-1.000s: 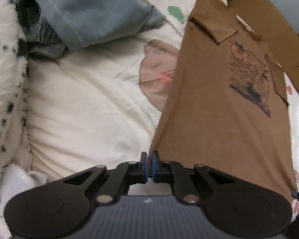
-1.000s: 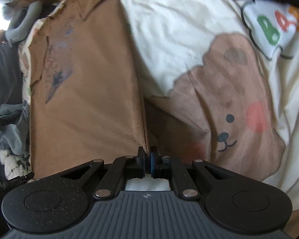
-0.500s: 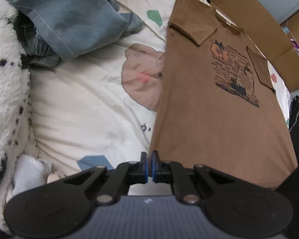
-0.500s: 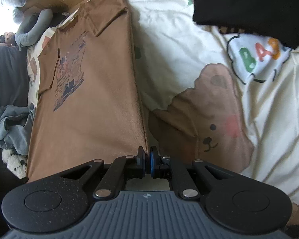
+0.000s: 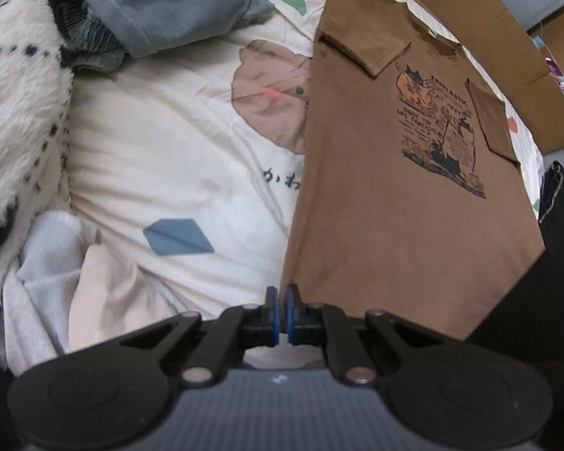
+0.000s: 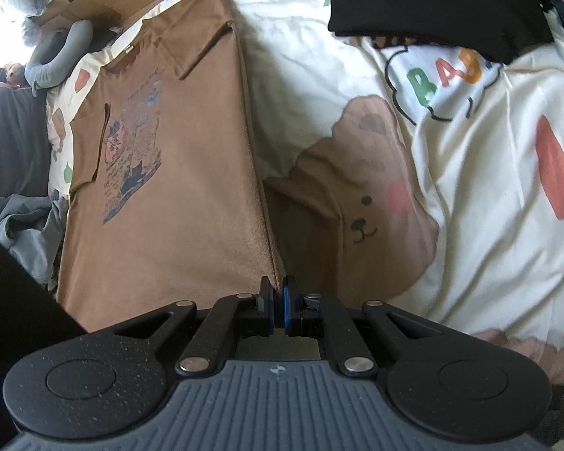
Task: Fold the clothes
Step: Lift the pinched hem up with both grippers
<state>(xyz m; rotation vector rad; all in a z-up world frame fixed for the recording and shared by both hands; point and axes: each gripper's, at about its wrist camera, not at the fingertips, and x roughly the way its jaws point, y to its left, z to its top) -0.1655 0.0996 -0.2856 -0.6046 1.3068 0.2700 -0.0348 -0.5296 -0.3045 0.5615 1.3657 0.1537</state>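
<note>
— Bedsheet (image 5: 161, 158) below; where's the shirt (image 5: 387, 203)?
— Ahead of both grippers, running lengthwise away, collar farthest. Left gripper (image 5: 281, 312) and right gripper (image 6: 278, 306) each clamp a hem corner.

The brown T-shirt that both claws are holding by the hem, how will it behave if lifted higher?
The brown T-shirt is probably floppy: it hangs taut only between the left claw and right claw. Its folded-in sleeves may flop open. It looks light.

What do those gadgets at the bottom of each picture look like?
Each hand-held gripper, left and right, is matte black plastic: two round lobes, scissor-like linkage arms with silver pivot pins, a ribbed grey body bearing a small white mark, and two short fingers with blue pads.
</note>
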